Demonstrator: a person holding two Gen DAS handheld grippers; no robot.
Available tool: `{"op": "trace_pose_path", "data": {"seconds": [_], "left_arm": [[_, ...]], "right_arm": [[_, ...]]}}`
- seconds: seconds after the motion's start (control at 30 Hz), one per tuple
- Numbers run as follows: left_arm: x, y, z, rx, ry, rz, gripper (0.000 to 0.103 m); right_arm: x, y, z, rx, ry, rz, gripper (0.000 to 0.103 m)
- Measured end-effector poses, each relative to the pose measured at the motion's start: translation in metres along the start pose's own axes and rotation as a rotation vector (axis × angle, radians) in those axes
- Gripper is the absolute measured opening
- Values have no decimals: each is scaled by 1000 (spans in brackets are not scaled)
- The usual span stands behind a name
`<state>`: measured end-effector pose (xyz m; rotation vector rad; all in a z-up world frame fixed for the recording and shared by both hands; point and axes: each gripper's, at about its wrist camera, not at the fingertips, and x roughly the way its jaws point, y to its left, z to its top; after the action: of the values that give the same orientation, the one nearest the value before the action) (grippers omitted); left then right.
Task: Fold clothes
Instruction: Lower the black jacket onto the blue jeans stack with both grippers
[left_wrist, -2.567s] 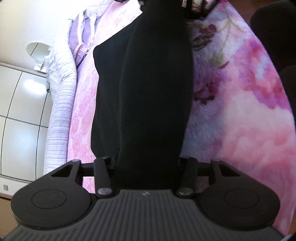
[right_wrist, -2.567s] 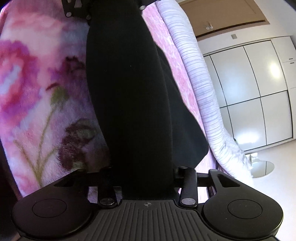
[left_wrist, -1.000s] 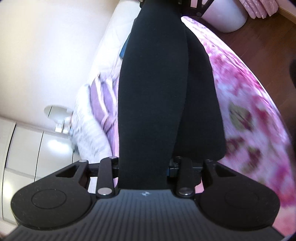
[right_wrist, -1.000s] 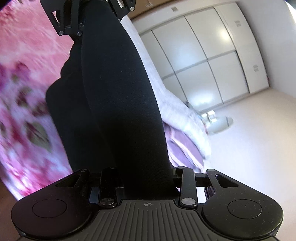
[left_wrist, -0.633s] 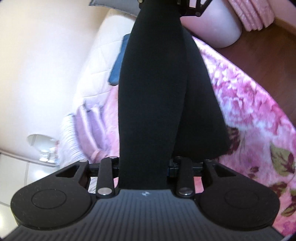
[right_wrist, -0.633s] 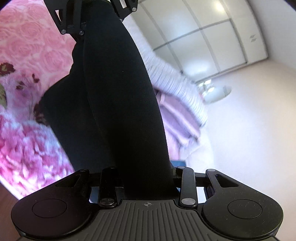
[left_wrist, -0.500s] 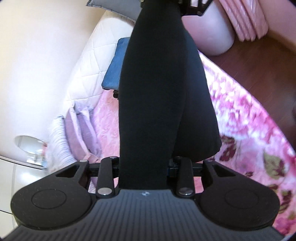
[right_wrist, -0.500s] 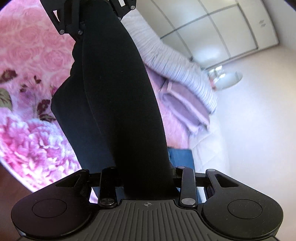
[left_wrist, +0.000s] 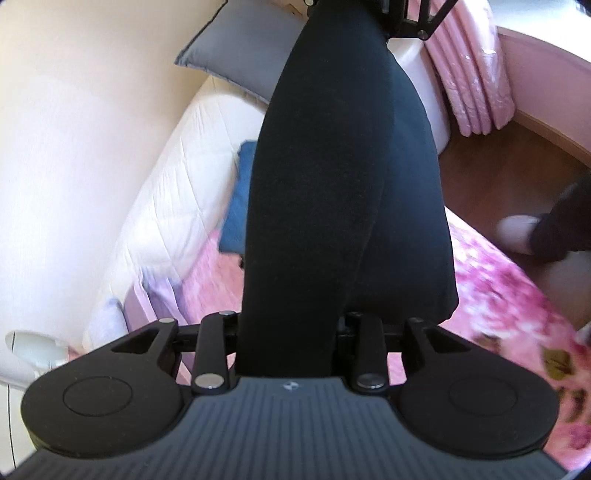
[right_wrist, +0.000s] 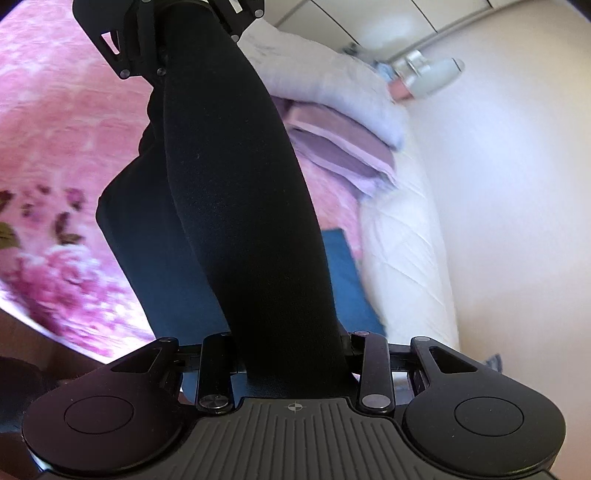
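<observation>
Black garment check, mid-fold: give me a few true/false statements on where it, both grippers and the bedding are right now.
1. The black garment stretches between both grippers. True.
2. The left gripper is open and empty. False: it is shut on the garment.
3. A blue cloth lies on the bed near the white quilted headboard. True.
4. The blanket is plain grey. False: it is pink and floral.
5. The right gripper is shut on the garment. True.
</observation>
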<state>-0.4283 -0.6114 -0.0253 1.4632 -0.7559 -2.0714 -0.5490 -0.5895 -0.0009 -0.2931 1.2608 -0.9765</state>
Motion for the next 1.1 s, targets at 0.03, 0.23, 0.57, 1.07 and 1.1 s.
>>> {"op": "trace_pose_path", "data": {"seconds": [0.03, 0.23, 0.57, 1.07, 1.1], "left_arm": [[17, 13, 7, 4, -5, 4, 30], [137, 126, 61, -6, 31, 65, 30], [318, 197, 94, -15, 44, 174, 30], [414, 63, 49, -38, 153, 4, 46], [414, 64, 48, -43, 154, 7, 46]], "right_arm": [[9, -16, -5, 5, 0, -9, 34], [112, -139, -38, -16, -49, -47, 34], [271, -256, -85, 7, -126, -176, 38], [353, -107, -156, -79, 74, 38, 46], [351, -106, -154, -84, 77, 31, 46]]}}
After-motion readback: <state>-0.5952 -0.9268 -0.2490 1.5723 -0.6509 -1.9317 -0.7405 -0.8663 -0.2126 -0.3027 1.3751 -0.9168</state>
